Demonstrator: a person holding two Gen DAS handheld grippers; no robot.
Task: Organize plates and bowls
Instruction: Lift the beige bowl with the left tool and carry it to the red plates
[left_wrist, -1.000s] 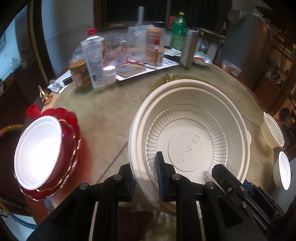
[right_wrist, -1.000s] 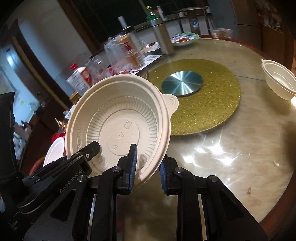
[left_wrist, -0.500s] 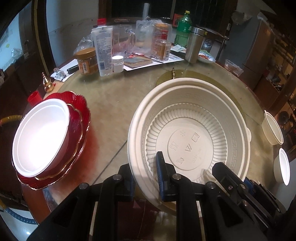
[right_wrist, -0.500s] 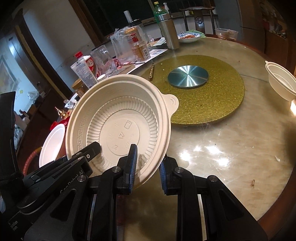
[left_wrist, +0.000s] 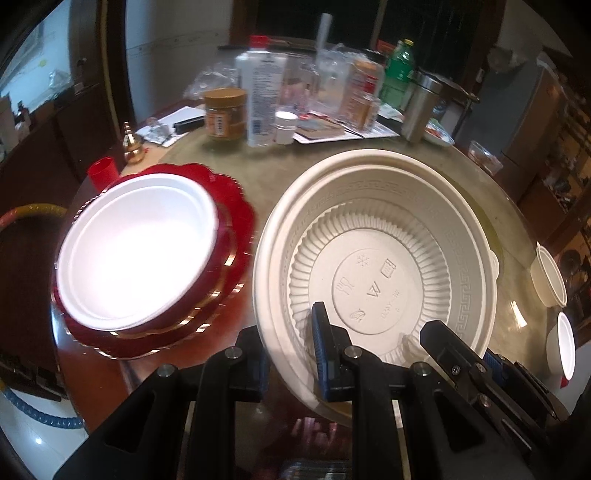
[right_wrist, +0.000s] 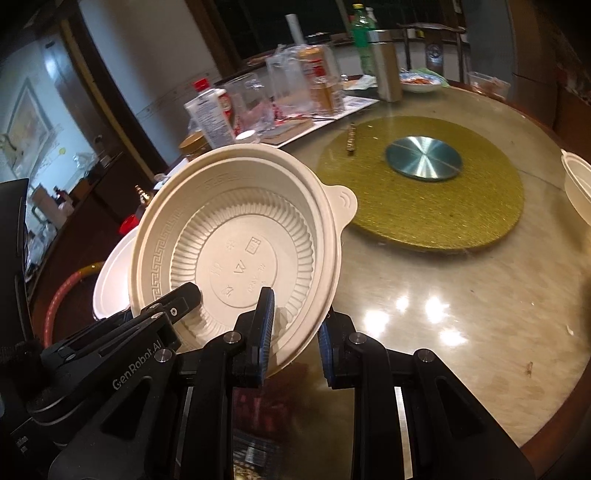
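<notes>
A large cream plastic bowl (left_wrist: 376, 254) with a ribbed inside is held above the table by both grippers. My left gripper (left_wrist: 291, 350) is shut on its near rim. My right gripper (right_wrist: 295, 328) is shut on the rim beside it; the bowl also shows in the right wrist view (right_wrist: 240, 243). To the left, a white bowl (left_wrist: 136, 251) sits in a red bowl on a red gold-edged plate (left_wrist: 229, 206). The held bowl hangs just right of that stack.
Bottles, jars and papers (left_wrist: 266, 99) crowd the table's far side. A gold mat with a steel disc (right_wrist: 424, 158) lies at the centre. Small white bowls (left_wrist: 550, 277) stand at the right edge. A red cup (left_wrist: 103, 173) stands behind the plate stack.
Both grippers have carried the cream bowl leftwards towards the red plate stack, which now looms larger and closer. The grip on the rim has not changed.
</notes>
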